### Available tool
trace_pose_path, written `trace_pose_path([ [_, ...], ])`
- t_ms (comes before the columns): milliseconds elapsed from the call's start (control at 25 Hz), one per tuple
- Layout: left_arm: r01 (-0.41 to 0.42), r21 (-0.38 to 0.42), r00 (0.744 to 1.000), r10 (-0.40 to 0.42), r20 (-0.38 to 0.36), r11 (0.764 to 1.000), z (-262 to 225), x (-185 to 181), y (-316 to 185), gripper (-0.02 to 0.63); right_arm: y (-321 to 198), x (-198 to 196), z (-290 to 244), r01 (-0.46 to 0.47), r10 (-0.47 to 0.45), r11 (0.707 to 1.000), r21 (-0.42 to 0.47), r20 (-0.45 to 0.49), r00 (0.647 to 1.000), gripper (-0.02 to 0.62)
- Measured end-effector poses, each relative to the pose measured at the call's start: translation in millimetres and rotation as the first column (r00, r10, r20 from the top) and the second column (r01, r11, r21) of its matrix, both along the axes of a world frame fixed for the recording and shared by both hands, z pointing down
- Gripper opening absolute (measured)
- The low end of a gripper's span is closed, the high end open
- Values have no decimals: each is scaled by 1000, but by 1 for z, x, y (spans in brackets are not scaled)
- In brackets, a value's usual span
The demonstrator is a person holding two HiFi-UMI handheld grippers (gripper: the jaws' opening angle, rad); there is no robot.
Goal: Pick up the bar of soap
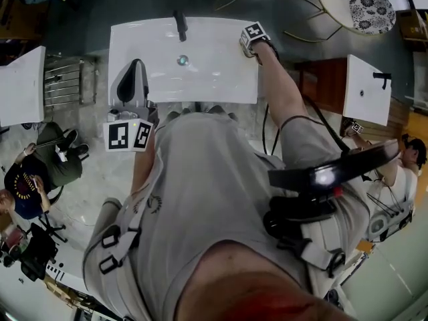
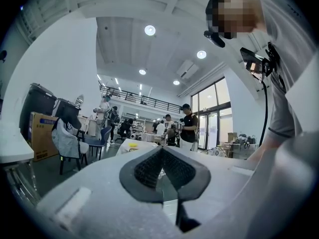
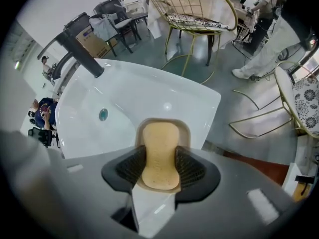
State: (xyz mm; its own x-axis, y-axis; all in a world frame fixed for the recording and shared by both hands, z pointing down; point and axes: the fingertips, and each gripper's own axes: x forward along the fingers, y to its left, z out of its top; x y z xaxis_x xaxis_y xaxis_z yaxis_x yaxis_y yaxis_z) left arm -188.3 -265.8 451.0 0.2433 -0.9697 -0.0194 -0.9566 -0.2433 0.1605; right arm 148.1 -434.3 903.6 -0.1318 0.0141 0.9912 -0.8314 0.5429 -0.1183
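Observation:
A tan oval bar of soap (image 3: pixel 159 148) lies in a beige dish (image 3: pixel 186 129) on the near right corner of a white sink (image 3: pixel 149 88). My right gripper (image 3: pixel 160 166) has its black ribbed pads (image 3: pixel 188 167) pressed against both long sides of the soap, and the bar still rests in the dish. In the head view this gripper (image 1: pixel 254 37) sits at the far right corner of the sink (image 1: pixel 214 72), and the soap is hidden under it. My left gripper (image 1: pixel 136 65) is held off the sink's left edge. Its jaws (image 2: pixel 160 151) are shut on nothing and point out into the room.
A black faucet (image 3: pixel 79 46) and a round drain (image 3: pixel 103 114) belong to the sink. More white sinks stand to the left (image 1: pixel 20 85) and right (image 1: pixel 366 89). A gold wire chair (image 3: pixel 199 14) stands beyond the sink. A person (image 1: pixel 27 179) sits on the floor at left.

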Motion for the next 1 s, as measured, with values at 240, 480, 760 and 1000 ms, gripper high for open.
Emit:
trace_pose_path([
  [240,12,8,1000,-12,-1,1000,0,-4,1,-2,-3,-3,1,2,-2,1000,-17,-1,1000,183],
  [480,12,13,1000,-12,-7,1000,0,-4,3,-2,4,4,-1,-15,15,1000,-3,30,999,181],
  [760,-12,14,1000,12,-20,1000,-1,0,-6,-2,1,2,-16,-127,120,991,41,142,983,179],
  [1000,-40,23,999,41,-29,999,-3,8,-13,-2,3,4,-28,-212,190,974,73,234,953,179],
])
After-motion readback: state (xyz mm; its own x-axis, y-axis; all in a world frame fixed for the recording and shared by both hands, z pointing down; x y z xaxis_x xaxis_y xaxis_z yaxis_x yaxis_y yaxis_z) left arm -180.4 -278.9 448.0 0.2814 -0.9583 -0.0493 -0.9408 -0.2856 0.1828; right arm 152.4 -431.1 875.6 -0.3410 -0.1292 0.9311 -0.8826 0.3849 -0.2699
